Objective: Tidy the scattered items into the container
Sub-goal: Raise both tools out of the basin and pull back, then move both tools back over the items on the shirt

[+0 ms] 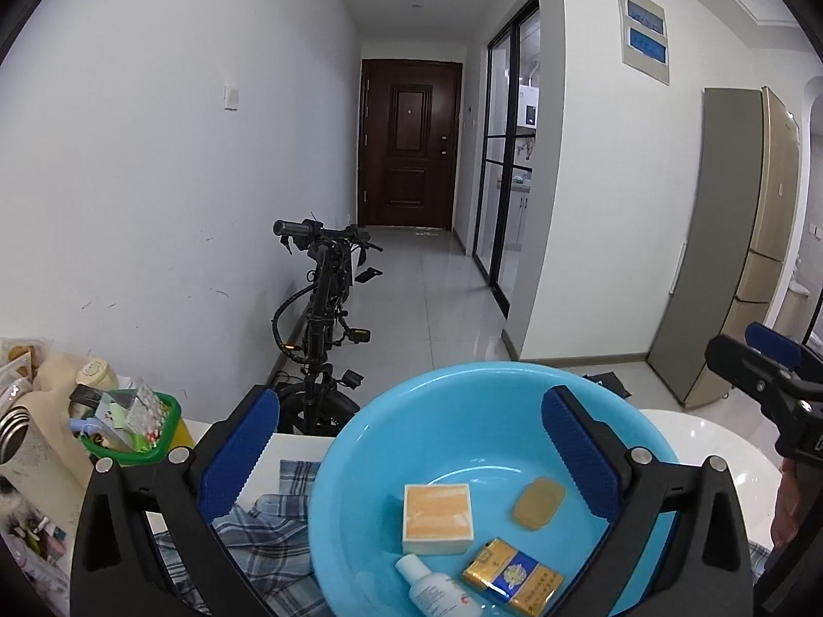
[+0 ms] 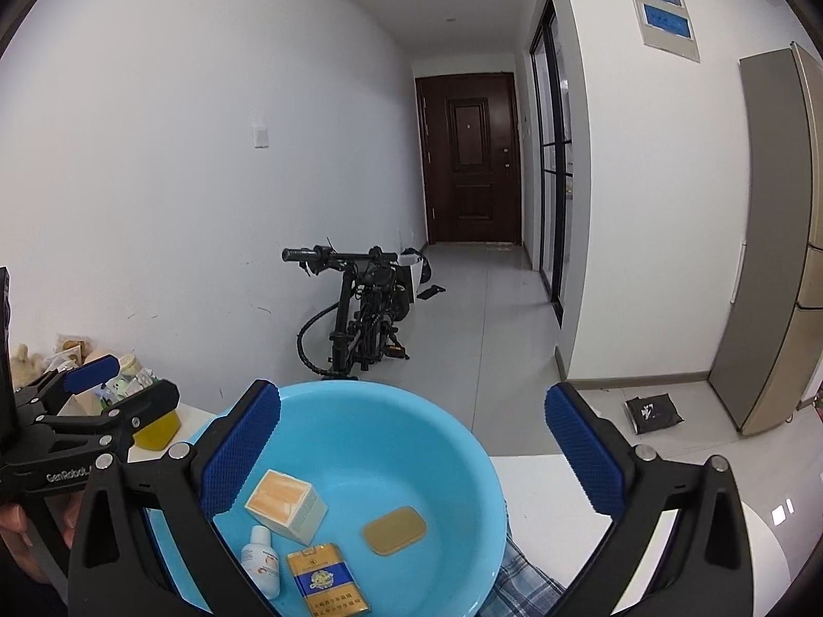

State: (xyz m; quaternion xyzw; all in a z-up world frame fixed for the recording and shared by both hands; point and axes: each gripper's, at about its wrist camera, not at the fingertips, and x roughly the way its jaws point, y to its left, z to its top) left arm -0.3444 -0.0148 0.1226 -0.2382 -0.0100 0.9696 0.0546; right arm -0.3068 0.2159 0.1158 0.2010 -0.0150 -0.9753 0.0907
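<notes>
Blue plastic, the basin (image 1: 494, 411) is sitting on the white table (image 1: 720, 442), directly ahead of and below both tools, and it is holding four things: an orange-topped box (image 1: 437, 516), a tan soap bar (image 1: 538, 503), a gold and blue packet (image 1: 513, 578) and a small white bottle (image 1: 434, 588). The left gripper (image 1: 411, 457) is hovering over the bowl with its jaws spread wide and nothing between the blue pads (image 1: 239, 455). The right gripper (image 2: 414, 455) is doing the same just beside it, wide open and empty, with the bowl's near rim under its fingers.

Judging by this, the sorting looks close to done, and the step in hand seems to be pulling clear and checking for strays. A plaid cloth (image 1: 267, 529) is lying under the basin, spreading to the left tool's left and showing again at the right tool's lower right; whether it counts as a scattered item is unclear. To do this step well, the jaws should be rising straight up without clipping the rim, since the light bowl would probably slide on the cloth. The green basket (image 1: 164, 427) of clutter to the far left is probably best left alone.
</notes>
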